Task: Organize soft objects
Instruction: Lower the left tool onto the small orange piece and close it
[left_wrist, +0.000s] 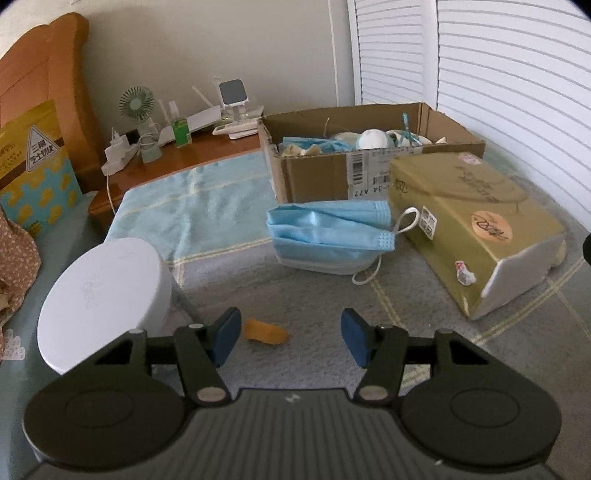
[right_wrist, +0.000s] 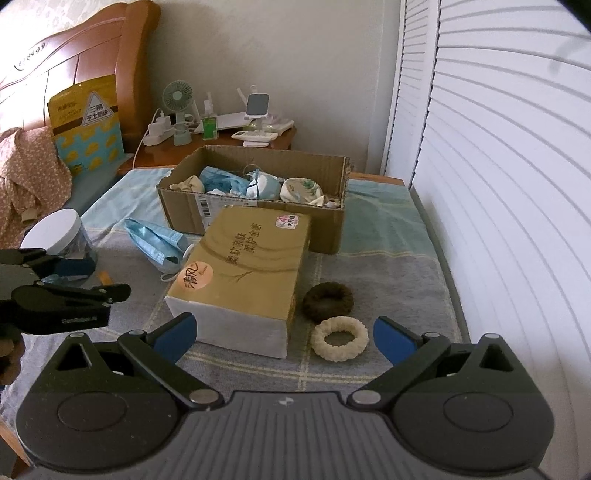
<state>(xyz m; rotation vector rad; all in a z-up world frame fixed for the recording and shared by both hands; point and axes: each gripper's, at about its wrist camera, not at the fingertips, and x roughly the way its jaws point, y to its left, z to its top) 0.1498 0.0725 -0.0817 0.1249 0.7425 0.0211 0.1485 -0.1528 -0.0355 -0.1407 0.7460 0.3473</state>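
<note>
A cardboard box (left_wrist: 317, 173) (right_wrist: 258, 221) holding several soft items stands at the back of the bed. A stack of blue face masks (left_wrist: 328, 232) (right_wrist: 157, 240) lies in front of it. A gold tissue pack (left_wrist: 476, 225) (right_wrist: 243, 273) lies to their right. A brown scrunchie (right_wrist: 328, 295) and a cream scrunchie (right_wrist: 340, 339) lie right of the pack. A small orange piece (left_wrist: 266, 332) lies between my left gripper's pads. My left gripper (left_wrist: 290, 336) (right_wrist: 74, 277) is open and empty. My right gripper (right_wrist: 284, 338) is open and empty, near the tissue pack's white end.
A white-lidded jar (left_wrist: 103, 295) (right_wrist: 59, 232) stands left of my left gripper. A wooden nightstand (left_wrist: 207, 147) with a fan (left_wrist: 138, 107) and chargers is behind. A yellow bag (left_wrist: 33, 162), floral cloth (right_wrist: 29, 170) and headboard (right_wrist: 85, 55) are left. White louvred doors (right_wrist: 498, 184) line the right.
</note>
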